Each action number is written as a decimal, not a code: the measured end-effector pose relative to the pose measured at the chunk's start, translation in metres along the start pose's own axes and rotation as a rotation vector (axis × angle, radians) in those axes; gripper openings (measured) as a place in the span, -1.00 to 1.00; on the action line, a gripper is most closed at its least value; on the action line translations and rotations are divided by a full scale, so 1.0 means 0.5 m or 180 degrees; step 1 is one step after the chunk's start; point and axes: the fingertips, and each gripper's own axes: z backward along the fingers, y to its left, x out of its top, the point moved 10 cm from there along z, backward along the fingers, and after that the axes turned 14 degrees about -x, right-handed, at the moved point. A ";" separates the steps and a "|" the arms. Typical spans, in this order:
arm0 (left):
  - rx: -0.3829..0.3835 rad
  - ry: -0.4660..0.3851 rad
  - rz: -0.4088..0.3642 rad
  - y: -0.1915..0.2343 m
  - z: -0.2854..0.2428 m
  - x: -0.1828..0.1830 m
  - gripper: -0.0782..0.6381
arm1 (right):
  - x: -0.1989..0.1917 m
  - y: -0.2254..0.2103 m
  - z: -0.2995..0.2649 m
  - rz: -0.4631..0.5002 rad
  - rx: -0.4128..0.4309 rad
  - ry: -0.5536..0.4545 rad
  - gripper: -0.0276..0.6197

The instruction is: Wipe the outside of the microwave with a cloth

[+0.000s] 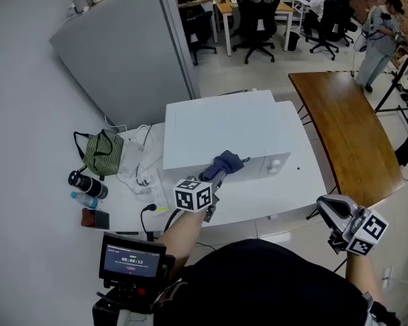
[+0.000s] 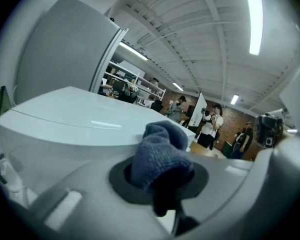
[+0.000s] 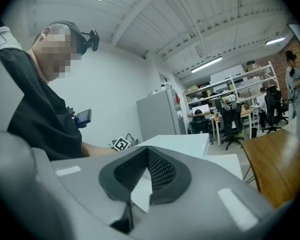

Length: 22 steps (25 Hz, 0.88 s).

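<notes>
The white microwave (image 1: pixel 224 131) stands on a white table (image 1: pixel 306 175). A blue-grey cloth (image 1: pixel 228 163) lies bunched against the top front edge of the microwave, and my left gripper (image 1: pixel 216 176) is shut on it. In the left gripper view the cloth (image 2: pixel 160 151) bulges out between the jaws, with the microwave's top (image 2: pixel 65 119) just behind it. My right gripper (image 1: pixel 328 208) hangs off the table's front right corner, away from the microwave. Its jaws meet at the tips with nothing between them (image 3: pixel 147 153).
A long wooden table (image 1: pixel 347 128) runs along the right. Left of the microwave lie a green bag (image 1: pixel 102 153), a dark bottle (image 1: pixel 87 184) and white cables (image 1: pixel 139 172). A grey partition (image 1: pixel 122 46) stands behind. Office chairs (image 1: pixel 258 19) and a person (image 1: pixel 379 39) are further back.
</notes>
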 end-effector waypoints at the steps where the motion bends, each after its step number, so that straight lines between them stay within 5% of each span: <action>1: 0.0006 0.0019 0.0001 -0.023 -0.038 0.000 -0.63 | -0.005 -0.037 0.028 -0.0013 -0.0034 -0.0013 -0.90; 7: -0.0012 0.0201 -0.0021 -0.143 -0.243 0.007 -0.63 | -0.013 -0.243 0.177 -0.0179 -0.0244 -0.0076 -0.90; 14: -0.0280 0.0359 -0.0054 -0.211 -0.362 0.011 -0.63 | -0.017 -0.278 0.223 -0.0187 -0.0254 -0.0104 -0.90; 18: -0.0226 0.0249 0.0044 -0.174 -0.256 -0.010 -0.63 | -0.014 -0.221 0.178 -0.0108 -0.0136 -0.0060 -0.90; 22: 0.0200 0.0109 0.0325 -0.043 -0.021 -0.079 -0.63 | 0.001 -0.121 0.085 -0.0006 0.0022 -0.0032 -0.90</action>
